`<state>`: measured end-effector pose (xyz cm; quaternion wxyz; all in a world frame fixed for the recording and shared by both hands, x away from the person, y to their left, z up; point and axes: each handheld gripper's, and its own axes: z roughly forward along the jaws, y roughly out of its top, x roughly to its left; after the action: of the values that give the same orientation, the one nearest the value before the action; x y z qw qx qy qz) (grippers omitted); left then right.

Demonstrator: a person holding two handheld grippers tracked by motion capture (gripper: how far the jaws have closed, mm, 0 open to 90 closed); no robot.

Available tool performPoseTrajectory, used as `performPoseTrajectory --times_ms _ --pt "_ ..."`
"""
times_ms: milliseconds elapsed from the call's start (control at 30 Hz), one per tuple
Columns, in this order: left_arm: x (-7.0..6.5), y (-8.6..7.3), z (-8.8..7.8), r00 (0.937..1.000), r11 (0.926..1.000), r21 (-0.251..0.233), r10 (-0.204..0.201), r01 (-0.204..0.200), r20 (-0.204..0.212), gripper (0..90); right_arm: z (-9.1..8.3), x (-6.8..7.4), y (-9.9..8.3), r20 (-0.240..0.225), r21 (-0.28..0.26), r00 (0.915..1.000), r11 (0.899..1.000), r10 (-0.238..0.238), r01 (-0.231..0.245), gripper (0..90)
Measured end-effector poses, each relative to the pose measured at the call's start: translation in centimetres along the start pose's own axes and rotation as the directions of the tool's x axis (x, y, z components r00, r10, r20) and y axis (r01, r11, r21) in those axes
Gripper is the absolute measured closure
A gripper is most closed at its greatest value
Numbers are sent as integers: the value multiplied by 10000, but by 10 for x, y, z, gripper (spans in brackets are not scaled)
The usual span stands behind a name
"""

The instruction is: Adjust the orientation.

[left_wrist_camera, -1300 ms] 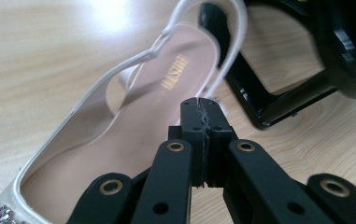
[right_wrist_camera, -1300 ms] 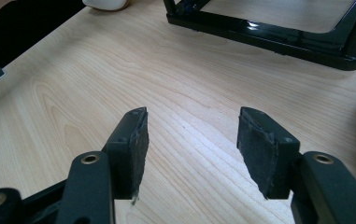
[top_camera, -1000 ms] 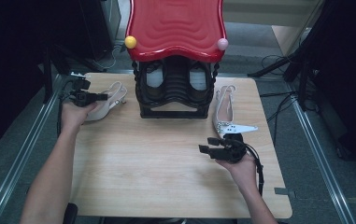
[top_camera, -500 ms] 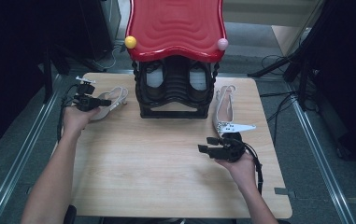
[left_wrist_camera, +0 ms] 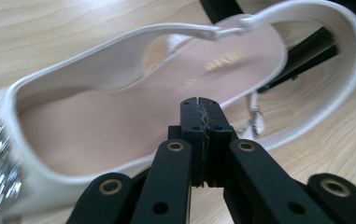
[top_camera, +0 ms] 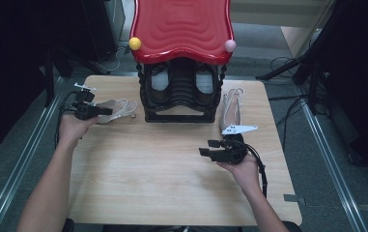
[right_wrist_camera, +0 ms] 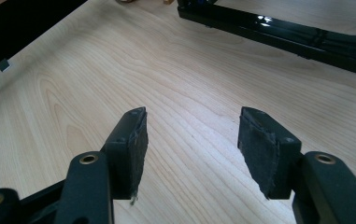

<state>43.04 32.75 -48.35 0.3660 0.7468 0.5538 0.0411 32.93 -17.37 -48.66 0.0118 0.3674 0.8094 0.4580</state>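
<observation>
- The pale slingback sandal (top_camera: 116, 108) lies on the wooden table (top_camera: 162, 188) at its far left, just left of the black shoe rack (top_camera: 181, 104), its toe toward the rack and its heel end toward the left gripper.
- In the left gripper view the same sandal (left_wrist_camera: 119, 116) shows its beige insole, a thin heel strap arching over the far end and a glittering trim at the left edge.
- The left gripper (top_camera: 103, 111) sits at the sandal's heel end; seen from its own camera, the left gripper (left_wrist_camera: 199, 105) has its jaws pressed fully together, tips over the insole and low beside the shoe's near edge, with nothing visibly pinched between them. Whether the tips touch the shoe cannot be told.
- The right gripper (top_camera: 209, 148) is held over bare wood at the near right, well apart from the sandal; from its own camera, the right gripper (right_wrist_camera: 192, 142) has its jaws spread wide and empty.
- A second pale sandal (top_camera: 231, 108) lies at the far right, just right of the rack and beyond the right hand (top_camera: 244, 169).
- The rack carries a red wavy top (top_camera: 181, 29) with a yellow ball (top_camera: 134, 43) and a pink ball (top_camera: 230, 46) at its near corners; shoes sit inside it.
</observation>
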Motion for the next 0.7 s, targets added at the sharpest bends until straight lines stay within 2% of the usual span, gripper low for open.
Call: performPoseTrajectory --times_ms 200,333,433,567,700 --pt "-9 8 -2 9998 9996 -284 -1 -5 -210 899 5 1 4 -92 37 9999 10000 -72 72 439" --pt "-18 16 -2 9998 9994 -325 107 -113 -195 898 7 1 4 -124 97 9999 9999 -91 93 439" --pt "-31 23 4 9989 9984 -346 434 -440 -166 896 6 0 4 -99 138 9999 9999 -56 58 440" --pt "-39 21 11 9978 9978 -153 643 -645 -149 896 5 0 3 -99 110 9999 9999 -39 40 439" --pt "-38 12 13 9987 9987 -87 494 -495 -103 896 4 0 3 -83 76 10000 10000 5 -5 439"
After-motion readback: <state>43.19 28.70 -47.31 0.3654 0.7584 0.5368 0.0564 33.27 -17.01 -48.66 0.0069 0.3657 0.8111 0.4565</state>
